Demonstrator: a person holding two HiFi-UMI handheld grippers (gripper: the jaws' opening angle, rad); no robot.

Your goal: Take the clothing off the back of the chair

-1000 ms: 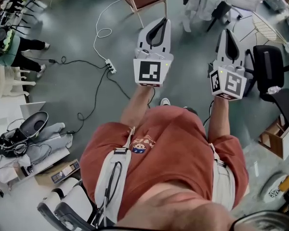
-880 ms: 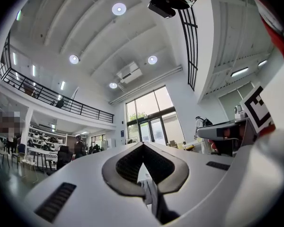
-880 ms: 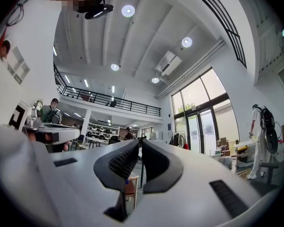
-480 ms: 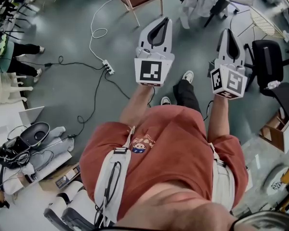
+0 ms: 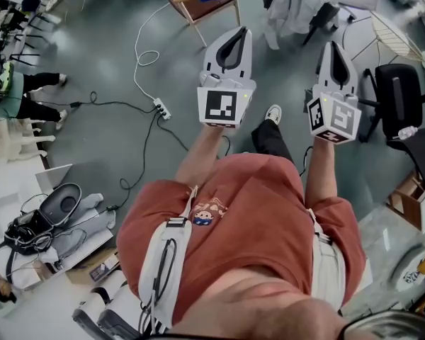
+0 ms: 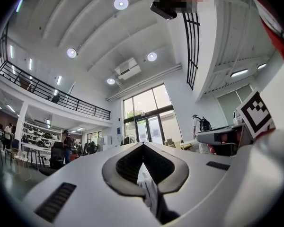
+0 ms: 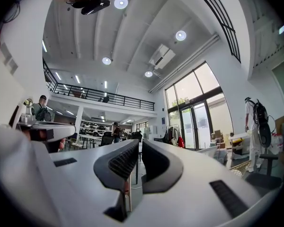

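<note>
Jaws clenched on nothing, left gripper (image 5: 238, 31) and right gripper (image 5: 333, 47) alike.
Both point toward the white clothing (image 5: 289, 7) draped over a chair (image 5: 326, 14), well apart from it.

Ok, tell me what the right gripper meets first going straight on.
Probably the white clothing draped over the black chair, some way ahead of the right gripper; height is unclear, so it might pass above.

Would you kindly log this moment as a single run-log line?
left gripper: shut, empty; right gripper: shut, empty; white clothing: draped over dark chair, untouched
</note>
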